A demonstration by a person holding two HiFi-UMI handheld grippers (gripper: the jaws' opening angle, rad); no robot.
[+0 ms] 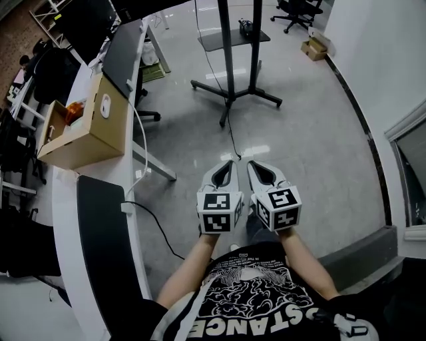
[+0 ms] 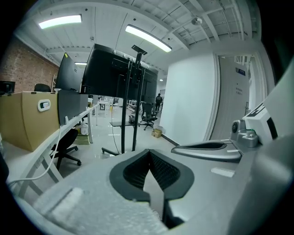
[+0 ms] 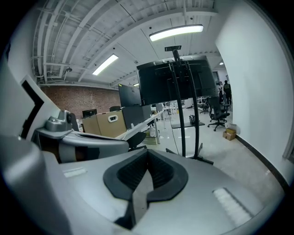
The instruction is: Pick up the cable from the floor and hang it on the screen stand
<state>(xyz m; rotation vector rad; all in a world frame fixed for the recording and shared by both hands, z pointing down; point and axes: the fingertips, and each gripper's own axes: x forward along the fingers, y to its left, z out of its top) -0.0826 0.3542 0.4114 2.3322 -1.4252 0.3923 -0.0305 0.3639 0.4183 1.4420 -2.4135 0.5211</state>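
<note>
A thin black cable [image 1: 231, 138] lies on the grey floor, running from the base of the screen stand [image 1: 228, 73] toward me. My left gripper [image 1: 231, 164] and right gripper [image 1: 252, 164] are side by side above the floor, short of the cable's near end. Both point forward and somewhat down. In the left gripper view the left gripper [image 2: 149, 152] has its black pads meeting, nothing between them. The right gripper [image 3: 148, 151] looks the same, shut and empty. The stand [image 3: 183, 128] carries a dark screen [image 3: 177, 82], also seen ahead as the screen [image 2: 115, 75] in the left gripper view.
A long white desk [image 1: 66, 220] runs along the left with a cardboard box [image 1: 83, 130], a monitor [image 1: 123, 56] and a black mat [image 1: 106, 253]. Another black lead [image 1: 156, 230] trails off the desk. An office chair [image 1: 296, 10] and a small carton [image 1: 314, 48] sit beyond the stand. A white wall [image 1: 393, 73] bounds the right.
</note>
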